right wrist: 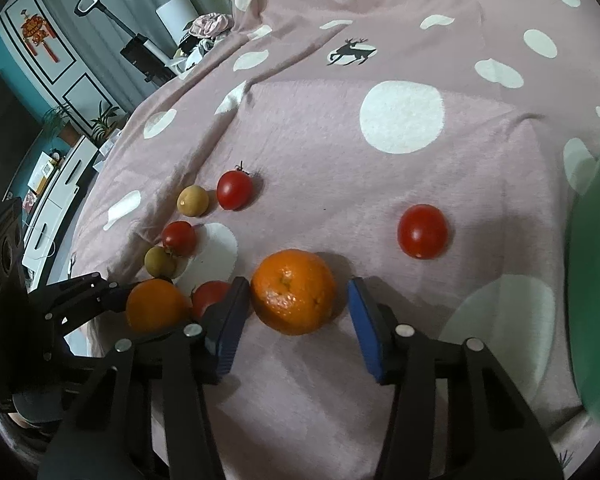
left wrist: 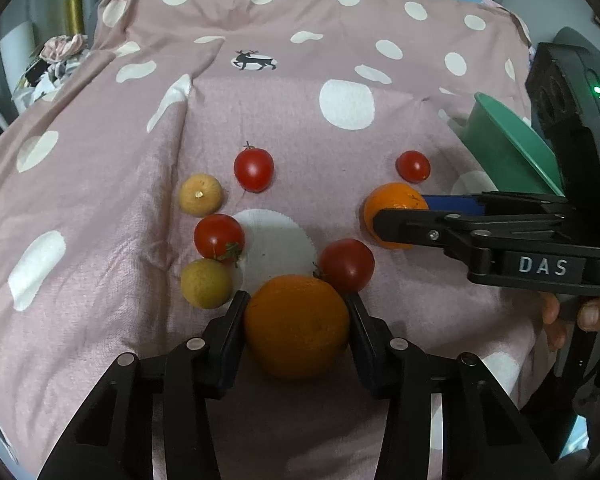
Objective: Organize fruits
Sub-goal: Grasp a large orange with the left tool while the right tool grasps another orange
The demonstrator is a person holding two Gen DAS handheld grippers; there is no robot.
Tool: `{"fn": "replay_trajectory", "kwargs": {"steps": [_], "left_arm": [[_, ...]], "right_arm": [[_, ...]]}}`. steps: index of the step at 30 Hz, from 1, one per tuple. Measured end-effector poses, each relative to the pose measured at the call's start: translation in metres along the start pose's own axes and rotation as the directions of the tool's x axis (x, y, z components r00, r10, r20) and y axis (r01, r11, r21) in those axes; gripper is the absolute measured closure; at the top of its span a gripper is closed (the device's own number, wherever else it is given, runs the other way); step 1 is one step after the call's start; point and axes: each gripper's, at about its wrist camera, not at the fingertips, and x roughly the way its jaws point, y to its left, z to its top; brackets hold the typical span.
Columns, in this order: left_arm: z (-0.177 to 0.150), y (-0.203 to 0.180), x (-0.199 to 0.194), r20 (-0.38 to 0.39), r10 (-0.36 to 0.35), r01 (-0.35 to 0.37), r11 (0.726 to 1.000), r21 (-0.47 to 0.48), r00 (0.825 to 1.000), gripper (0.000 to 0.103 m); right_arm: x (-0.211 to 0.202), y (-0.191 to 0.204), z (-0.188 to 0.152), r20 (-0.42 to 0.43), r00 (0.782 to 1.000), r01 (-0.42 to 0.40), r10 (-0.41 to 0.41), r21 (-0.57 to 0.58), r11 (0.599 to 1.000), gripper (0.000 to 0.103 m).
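1. Left gripper (left wrist: pixel 297 297) pointed steeply down at the first orange (left wrist: pixel 296 326), the fruit lying well apart from the green bowl (left wrist: pixel 508 148). The orange sat directly between the fingers, both of which appeared to press its sides: a grip.
2. Right gripper (right wrist: pixel 298 284) straddled the second orange (right wrist: pixel 294 292), the one nearer the green bowl. One blue pad (right wrist: pixel 228 320) touched it and the other stood just clear, so the jaws were not yet closed on it.
3. Both oranges were near-round, with no long axis to align to; each lay straight ahead of its own gripper.
4. Count on the spotted cloth (left wrist: pixel 320 184): two oranges, four red tomatoes, two small yellow-brown fruits, one bowl.
5. One tomato (left wrist: pixel 413 166) lay near the bowl; all other small fruit lay farther away.
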Motion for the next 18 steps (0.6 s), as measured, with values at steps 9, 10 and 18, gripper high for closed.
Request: {"fn": "replay_trajectory", "kwargs": {"steps": [9, 10, 18], "left_arm": [[-0.002, 0.000, 0.000, 0.009, -0.014, 0.014, 1.000, 0.013, 1.000, 0.056], [-0.002, 0.000, -0.001, 0.011, -0.016, 0.016, 1.000, 0.010, 1.000, 0.056], [0.000, 0.001, -0.009, 0.031, -0.051, 0.051, 0.999, -0.011, 0.998, 0.056]], "right_arm": [[0.002, 0.005, -0.002, -0.001, 1.000, 0.008, -0.008, -0.016, 1.000, 0.059], [0.001, 0.006, -0.003, 0.007, 1.000, 0.017, -0.017, -0.024, 1.000, 0.059], [-0.029, 0.023, -0.007, 0.111, 0.986, 0.136, -0.124, -0.111, 0.984, 0.060]]}}
